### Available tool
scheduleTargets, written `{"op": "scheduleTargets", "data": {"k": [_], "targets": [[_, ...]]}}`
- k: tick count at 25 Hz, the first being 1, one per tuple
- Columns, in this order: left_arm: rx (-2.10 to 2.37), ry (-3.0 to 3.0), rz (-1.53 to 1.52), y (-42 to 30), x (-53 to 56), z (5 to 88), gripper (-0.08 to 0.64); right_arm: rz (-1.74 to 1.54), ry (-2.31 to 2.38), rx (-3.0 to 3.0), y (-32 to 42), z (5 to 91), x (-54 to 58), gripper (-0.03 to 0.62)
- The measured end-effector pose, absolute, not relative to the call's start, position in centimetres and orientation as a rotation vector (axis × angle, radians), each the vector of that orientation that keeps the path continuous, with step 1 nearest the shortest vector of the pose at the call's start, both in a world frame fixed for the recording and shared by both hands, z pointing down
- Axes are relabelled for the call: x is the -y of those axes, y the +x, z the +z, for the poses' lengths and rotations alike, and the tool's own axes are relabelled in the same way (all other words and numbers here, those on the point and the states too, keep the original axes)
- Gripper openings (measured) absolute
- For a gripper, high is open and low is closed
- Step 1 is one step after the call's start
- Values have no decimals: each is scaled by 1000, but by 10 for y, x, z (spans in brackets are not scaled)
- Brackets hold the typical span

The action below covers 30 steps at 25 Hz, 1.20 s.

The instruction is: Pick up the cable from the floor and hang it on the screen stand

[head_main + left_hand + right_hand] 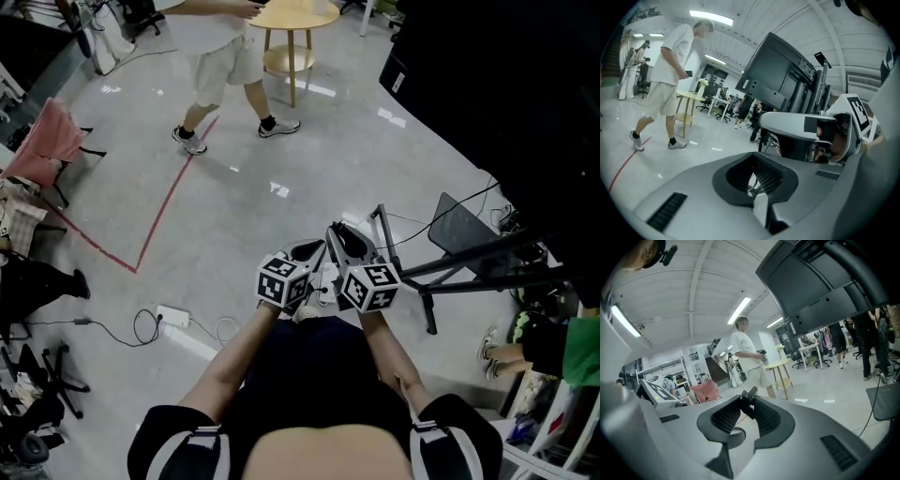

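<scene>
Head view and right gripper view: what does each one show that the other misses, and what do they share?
Only the head view shows the white power strip on the floor and the wearer's forearms. Only the right gripper view shows the ceiling lights and a dark plug-like piece clamped between its jaws. Both show the person in pale shorts, the round wooden table and the pink cloth.

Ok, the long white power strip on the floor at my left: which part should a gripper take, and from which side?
Probably near the middle of the power strip, jaws across its narrow width, coming straight down. It lies flat, long and slim, so only its long sides offer a hold; cables crowd the end by the small white box.
</scene>
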<state>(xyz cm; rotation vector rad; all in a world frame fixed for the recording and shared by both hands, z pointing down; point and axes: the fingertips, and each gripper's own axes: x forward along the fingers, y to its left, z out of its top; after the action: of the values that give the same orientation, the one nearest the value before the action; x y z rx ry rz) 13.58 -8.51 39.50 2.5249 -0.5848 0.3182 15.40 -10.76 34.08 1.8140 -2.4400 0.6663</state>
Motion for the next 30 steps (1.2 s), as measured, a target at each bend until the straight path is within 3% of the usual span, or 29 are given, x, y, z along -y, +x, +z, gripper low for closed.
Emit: {"op": "scheduleTargets", "data": {"k": [12,30], "targets": [[314,2712,323,186,57,338,8,603,2082,2439,214,261,85,104],[49,2763,274,352,1,296,6,404,2163,2371,368,191,41,104]]}}
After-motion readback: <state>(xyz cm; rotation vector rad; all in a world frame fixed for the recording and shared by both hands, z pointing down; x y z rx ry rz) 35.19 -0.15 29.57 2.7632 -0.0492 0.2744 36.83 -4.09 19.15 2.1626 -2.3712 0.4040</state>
